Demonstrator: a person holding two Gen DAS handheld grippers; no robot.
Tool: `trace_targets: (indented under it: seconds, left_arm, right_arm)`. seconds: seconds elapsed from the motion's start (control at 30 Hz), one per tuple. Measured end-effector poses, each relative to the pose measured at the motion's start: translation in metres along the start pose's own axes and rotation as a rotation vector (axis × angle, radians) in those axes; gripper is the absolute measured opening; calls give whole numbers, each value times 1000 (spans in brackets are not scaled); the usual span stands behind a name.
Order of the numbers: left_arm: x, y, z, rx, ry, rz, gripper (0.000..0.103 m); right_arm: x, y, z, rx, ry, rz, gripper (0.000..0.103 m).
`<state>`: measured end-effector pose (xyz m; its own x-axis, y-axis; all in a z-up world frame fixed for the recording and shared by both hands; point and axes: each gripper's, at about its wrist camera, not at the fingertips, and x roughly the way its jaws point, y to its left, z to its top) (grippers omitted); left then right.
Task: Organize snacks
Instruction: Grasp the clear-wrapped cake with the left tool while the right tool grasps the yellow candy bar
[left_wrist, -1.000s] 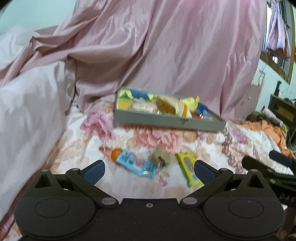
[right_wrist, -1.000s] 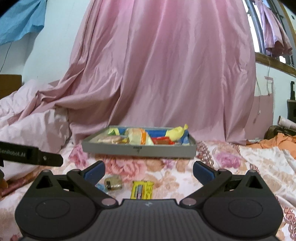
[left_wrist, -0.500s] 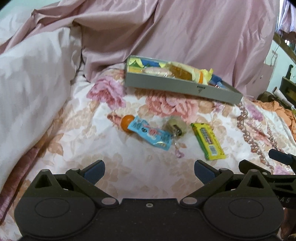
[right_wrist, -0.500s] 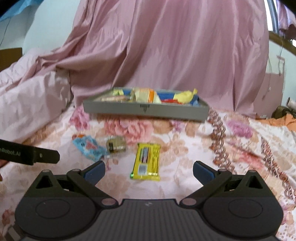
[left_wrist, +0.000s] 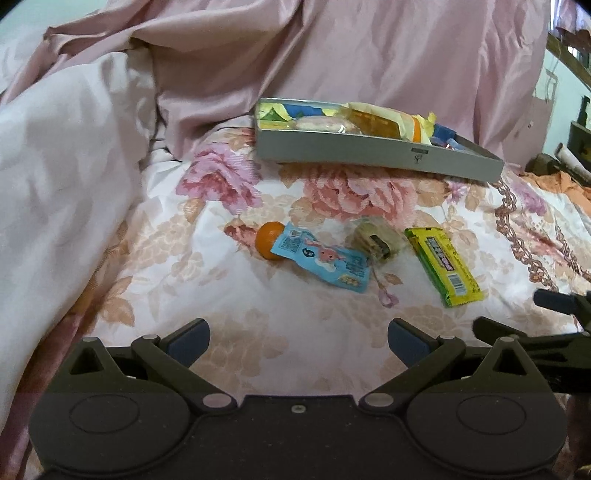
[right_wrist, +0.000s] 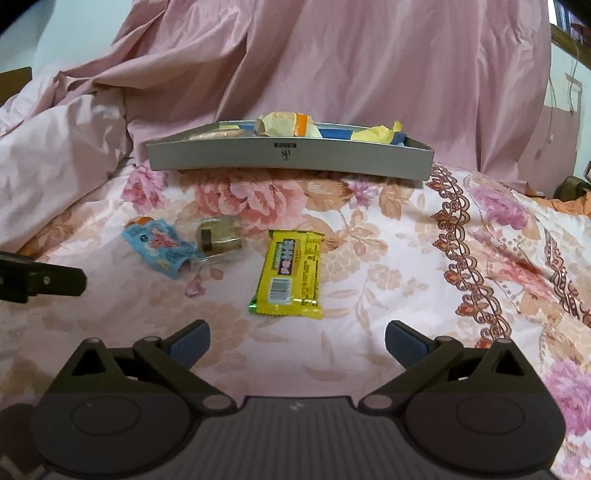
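Hovering over floral bedspread, both our tools empty. Our left gripper spread wide, blue pads apart. Our right gripper likewise agape, nothing between fingers. Three loose snacks ahead of us in row: blue pouch with orange cap, touching round clear-wrapped cake, then yellow bar just beside it (barcode end toward us). Grey tray farther back against pink drape, already holding several wrapped snacks.

Pouch, cake and bar lie left to right before the tray.
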<state>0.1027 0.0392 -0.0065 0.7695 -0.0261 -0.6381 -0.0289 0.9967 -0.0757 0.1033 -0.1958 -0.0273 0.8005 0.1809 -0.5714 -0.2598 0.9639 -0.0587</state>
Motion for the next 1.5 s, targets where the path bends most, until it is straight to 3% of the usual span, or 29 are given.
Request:
trace_targets:
  seconds: [0.13, 0.27, 0.4, 0.5, 0.67, 0.9, 1.07, 1.23, 1.5]
  left_arm:
    - [16, 1, 11, 5, 32, -59, 102]
    - [30, -3, 27, 85, 27, -103, 102]
    - [45, -11, 45, 210, 11, -159, 102]
    - [57, -15, 58, 319, -4, -204, 102]
    - [82, -27, 74, 495, 20, -252, 102]
    - [114, -54, 77, 741, 65, -288, 102]
    - [130, -68, 79, 856, 99, -322, 102]
    - [139, -75, 85, 885, 144, -354, 88]
    - [148, -75, 93, 776, 193, -383, 70]
  right_arm:
    - [22, -2, -1, -12, 19, -3, 103]
    - [34, -2, 0, -11, 37, 15, 103]
    - [43, 0, 8, -49, 3, 12, 103]
    - [57, 0, 10, -65, 34, 5, 103]
    - [65, -4, 11, -50, 33, 18, 103]
    - [70, 6, 17, -135, -16, -1, 102]
    - [78, 4, 19, -134, -2, 31, 91]
    - [81, 2, 19, -116, 5, 38, 89]
    - [81, 3, 19, -117, 2, 43, 87]
